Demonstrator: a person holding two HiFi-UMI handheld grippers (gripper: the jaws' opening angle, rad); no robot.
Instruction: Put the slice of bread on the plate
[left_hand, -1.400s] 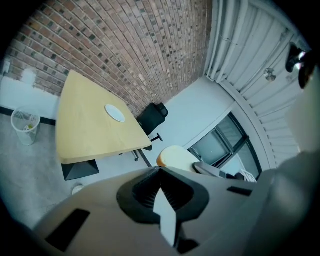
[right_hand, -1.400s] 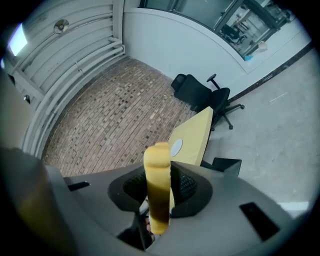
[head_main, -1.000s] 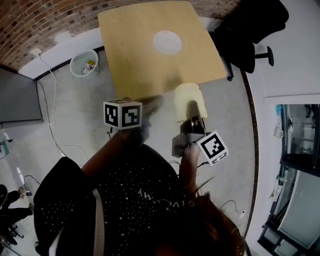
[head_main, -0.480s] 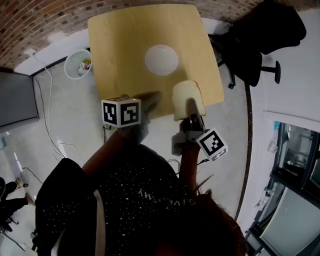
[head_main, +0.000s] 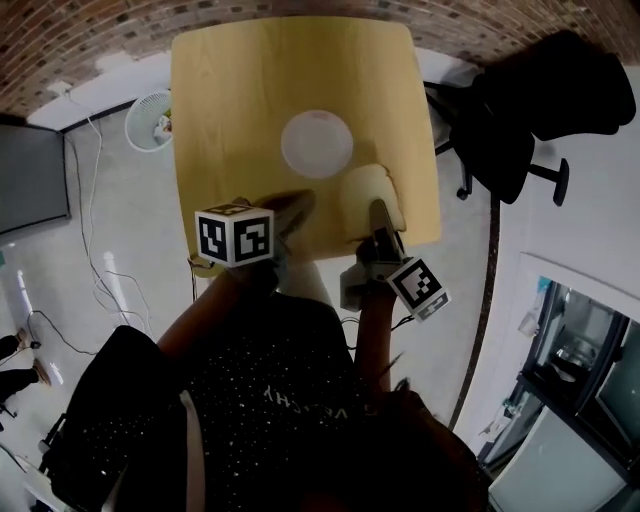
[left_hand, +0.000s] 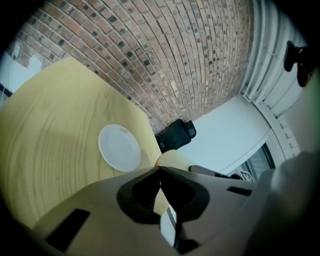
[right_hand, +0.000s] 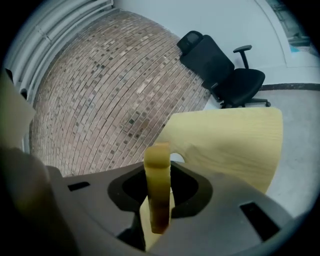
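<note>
A round white plate lies on the light wooden table; it also shows in the left gripper view. My right gripper is shut on the slice of bread, held over the table's near right part, just right of and nearer than the plate. In the right gripper view the slice stands edge-on between the jaws. My left gripper hovers over the near edge, left of the bread, its jaws shut with nothing in them.
A black office chair stands right of the table, a white wire waste basket at its far left corner. A dark panel and cables lie on the floor at left. A brick wall runs behind the table.
Both grippers have come forward from beyond the table's near edge to above it. The bread, still gripped, now hangs over the tabletop close to the plate.
</note>
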